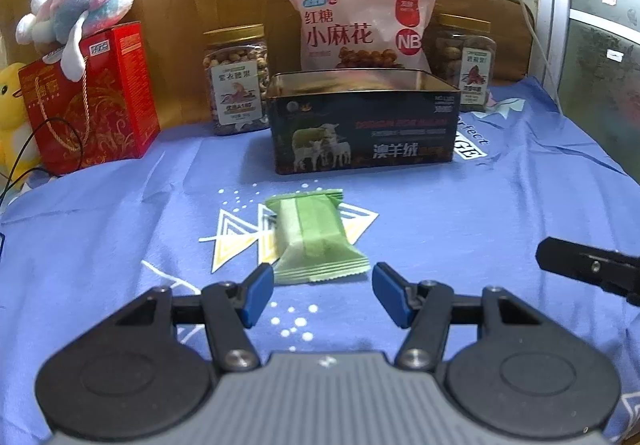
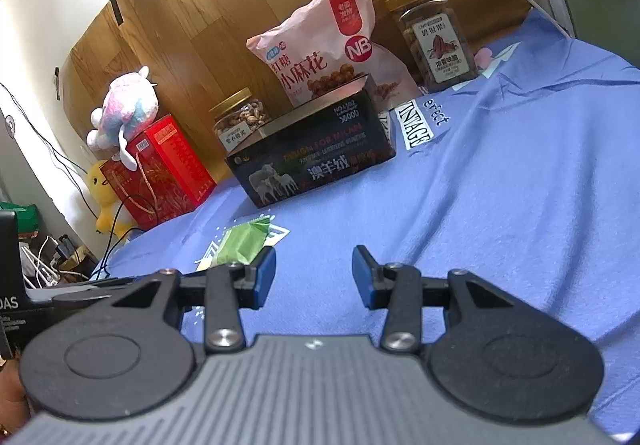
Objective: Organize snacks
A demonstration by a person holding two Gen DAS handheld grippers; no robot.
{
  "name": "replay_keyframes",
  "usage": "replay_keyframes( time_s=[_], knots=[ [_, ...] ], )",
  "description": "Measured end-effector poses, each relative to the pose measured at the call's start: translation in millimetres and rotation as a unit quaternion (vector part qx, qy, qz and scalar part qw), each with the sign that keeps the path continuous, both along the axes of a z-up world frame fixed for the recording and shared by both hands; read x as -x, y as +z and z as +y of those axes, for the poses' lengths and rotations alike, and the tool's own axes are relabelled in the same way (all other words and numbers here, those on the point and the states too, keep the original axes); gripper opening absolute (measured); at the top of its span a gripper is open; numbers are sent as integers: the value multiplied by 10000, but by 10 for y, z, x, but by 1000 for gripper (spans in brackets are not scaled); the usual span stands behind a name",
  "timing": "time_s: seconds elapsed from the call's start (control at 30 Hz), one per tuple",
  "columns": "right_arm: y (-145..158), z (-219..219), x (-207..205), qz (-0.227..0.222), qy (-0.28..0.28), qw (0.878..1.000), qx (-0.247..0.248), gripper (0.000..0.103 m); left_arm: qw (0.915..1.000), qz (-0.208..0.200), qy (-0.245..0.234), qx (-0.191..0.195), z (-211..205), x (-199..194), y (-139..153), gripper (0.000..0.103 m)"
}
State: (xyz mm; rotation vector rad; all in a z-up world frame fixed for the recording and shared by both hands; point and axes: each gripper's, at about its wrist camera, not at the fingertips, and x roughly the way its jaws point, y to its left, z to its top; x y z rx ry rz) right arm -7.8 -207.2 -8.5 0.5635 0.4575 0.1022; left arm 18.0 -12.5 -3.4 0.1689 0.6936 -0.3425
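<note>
**Green snack packet lies before my open left tongs**

Through my left wrist view, my left tongs (image 1: 323,291) stand partly open and hold nothing. The green snack packet (image 1: 314,237) lies flat on the blue cloth (image 1: 500,205), its near edge just beyond the blue pads (image 1: 256,295). The open tin box (image 1: 362,121) sits behind it.

Through my right wrist view, my right tongs (image 2: 314,277) gape empty above bare cloth, the packet (image 2: 242,245) just past their left pad.

Both wrist views look low and close across the blue cloth (image 1: 480,205), perhaps sharing the tin (image 2: 312,161).
</note>
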Motion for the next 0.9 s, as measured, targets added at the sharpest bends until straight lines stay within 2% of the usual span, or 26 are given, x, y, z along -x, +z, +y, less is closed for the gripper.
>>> replay_keyframes(
  time_s=[0.7,0.8,0.9],
  knots=[
    [35,246,-104,25,78,9995,319,46,9983,-310,428,-229,352,-75,-101,57],
    [30,283,-122,44,94,9994,342,46,9981,-318,477,-225,396,-88,-114,64],
    [20,303,-144,73,117,9994,328,46,9979,-350,484,-241,403,-84,-125,76]
  ],
)
